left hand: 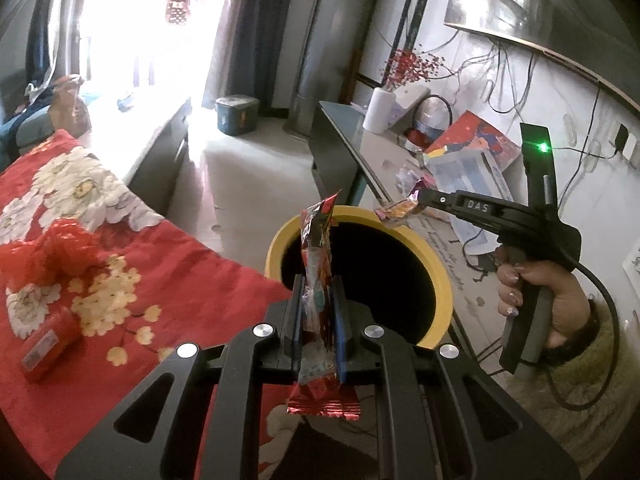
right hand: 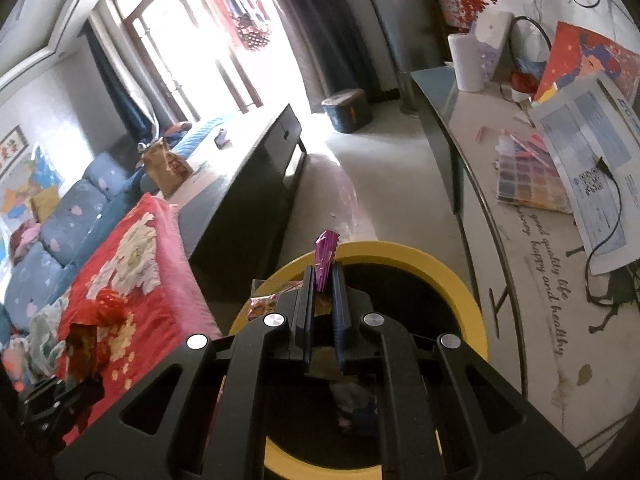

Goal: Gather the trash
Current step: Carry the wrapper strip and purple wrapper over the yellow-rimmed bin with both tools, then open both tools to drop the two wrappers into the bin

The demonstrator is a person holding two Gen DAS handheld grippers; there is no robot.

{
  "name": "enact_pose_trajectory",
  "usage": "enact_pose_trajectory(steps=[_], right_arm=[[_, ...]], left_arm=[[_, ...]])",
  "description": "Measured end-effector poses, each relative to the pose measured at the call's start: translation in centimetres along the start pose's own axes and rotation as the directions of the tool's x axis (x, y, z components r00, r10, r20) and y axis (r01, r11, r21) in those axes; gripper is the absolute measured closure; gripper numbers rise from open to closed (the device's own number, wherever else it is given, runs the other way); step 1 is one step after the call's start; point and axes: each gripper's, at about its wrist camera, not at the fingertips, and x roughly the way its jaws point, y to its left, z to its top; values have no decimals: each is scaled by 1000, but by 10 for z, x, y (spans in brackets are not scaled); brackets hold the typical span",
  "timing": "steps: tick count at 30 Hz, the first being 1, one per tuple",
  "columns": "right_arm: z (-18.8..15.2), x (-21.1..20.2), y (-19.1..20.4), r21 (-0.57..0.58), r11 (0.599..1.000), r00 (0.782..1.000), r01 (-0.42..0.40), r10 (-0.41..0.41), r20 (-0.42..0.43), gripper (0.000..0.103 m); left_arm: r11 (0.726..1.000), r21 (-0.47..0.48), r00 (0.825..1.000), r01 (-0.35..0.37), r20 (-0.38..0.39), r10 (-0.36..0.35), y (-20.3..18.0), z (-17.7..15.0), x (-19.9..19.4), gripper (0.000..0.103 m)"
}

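In the left wrist view, the left gripper [left hand: 316,300] has its jaws nearly closed on a red snack wrapper [left hand: 318,248]. The wrapper stands upright between them, its top poking up past the near-left rim of the yellow bin [left hand: 438,280] and its crumpled lower end hanging below the jaws. The bin's dark mouth lies just beyond the jaws. To the right, a hand [left hand: 536,288] holds the right gripper [left hand: 418,196] by its handle, above the far-right rim of the bin. Its jaws are closed on a small shiny candy wrapper [left hand: 396,210], which hangs over the bin's rim. A green light glows on that gripper's upright part. On the left lies a red flowered blanket [left hand: 120,256] with a small red box [left hand: 48,344] near its left edge. Behind the right gripper, a table [left hand: 372,152] carries a white paper roll [left hand: 378,110] and papers.

In the right wrist view, the right gripper [right hand: 323,280] has its jaws shut on a purple foil end of the candy wrapper [right hand: 325,256], which sticks up between them; more of the wrapper shows at the left of the jaws. The yellow bin [right hand: 460,284] sits directly beneath, with some dim rubbish inside it. The red flowered blanket [right hand: 128,264] lies to the left, and the table [right hand: 532,280] with papers runs along the right.
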Motion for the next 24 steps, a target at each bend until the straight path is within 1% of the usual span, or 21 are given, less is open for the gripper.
enact_pose_trajectory(steps=[5,11,24], right_arm=[[-1,5,-10,3,1000,1000,22,-22,-21,98],[-6,12,-16,4,999,998,41,-41,-53,98],[-13,26,-33,47,998,993,40,-34,-112,96]], left_arm=[[1000,16,1000,20,-15,-20,-10,-1,13,91],[999,17,997,44,-65,-43,-19,-5,40,91],[997,37,989,69,-132,-63,-33,-12,82,91]])
